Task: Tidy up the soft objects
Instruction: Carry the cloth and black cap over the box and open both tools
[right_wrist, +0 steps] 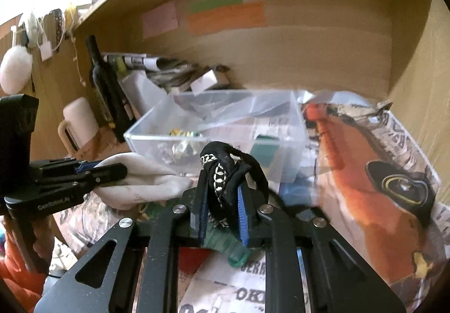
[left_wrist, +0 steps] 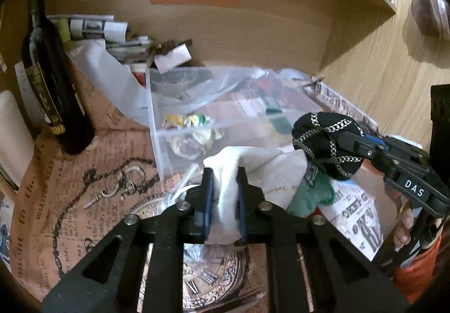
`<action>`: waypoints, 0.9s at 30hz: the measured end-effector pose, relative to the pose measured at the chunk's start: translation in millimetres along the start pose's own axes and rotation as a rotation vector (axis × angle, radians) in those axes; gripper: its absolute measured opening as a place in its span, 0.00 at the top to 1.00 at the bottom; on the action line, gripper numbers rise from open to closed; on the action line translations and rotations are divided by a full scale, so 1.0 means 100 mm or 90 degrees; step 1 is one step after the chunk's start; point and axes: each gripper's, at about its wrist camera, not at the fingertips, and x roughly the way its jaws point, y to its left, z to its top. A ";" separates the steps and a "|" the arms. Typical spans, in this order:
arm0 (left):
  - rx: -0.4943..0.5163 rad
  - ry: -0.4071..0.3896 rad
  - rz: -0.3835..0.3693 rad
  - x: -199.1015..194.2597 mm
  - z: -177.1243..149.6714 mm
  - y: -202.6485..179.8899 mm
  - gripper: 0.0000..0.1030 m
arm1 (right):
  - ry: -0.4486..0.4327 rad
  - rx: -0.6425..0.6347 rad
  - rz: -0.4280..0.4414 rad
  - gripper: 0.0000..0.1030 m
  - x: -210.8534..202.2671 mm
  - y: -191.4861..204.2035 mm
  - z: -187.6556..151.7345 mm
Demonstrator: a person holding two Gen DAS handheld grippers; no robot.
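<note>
My left gripper (left_wrist: 224, 172) is shut on a white cloth (left_wrist: 264, 164), held just in front of a clear plastic box (left_wrist: 157, 127). It also shows in the right wrist view (right_wrist: 112, 172), with the white cloth (right_wrist: 146, 183) bunched past its tips. My right gripper (right_wrist: 220, 189) is shut on a black cloth with a silver chain pattern (right_wrist: 222, 169). In the left wrist view that black cloth (left_wrist: 326, 144) hangs from the right gripper (left_wrist: 341, 141) beside the white one. A green soft piece (left_wrist: 309, 195) hangs below them, also seen under the right gripper (right_wrist: 227, 242).
The clear box (right_wrist: 213, 138) holds small wrapped items and a green block. A dark wine bottle (left_wrist: 47, 71) stands at the left by a cream mug (right_wrist: 78, 122). Newspapers and rolled papers (left_wrist: 95, 26) lie at the back. A printed paper box (right_wrist: 374, 172) stands at the right.
</note>
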 end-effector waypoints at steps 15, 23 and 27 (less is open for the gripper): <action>0.015 -0.127 0.033 -0.31 0.50 -0.02 0.88 | -0.109 -0.033 0.005 0.85 -0.26 0.01 0.51; 0.000 -0.167 0.046 -0.33 0.81 0.11 0.88 | -0.140 -0.069 0.000 0.85 -0.15 0.09 0.79; -0.003 -0.166 0.060 -0.21 0.92 0.17 0.88 | -0.136 -0.084 0.000 0.85 0.00 0.15 0.90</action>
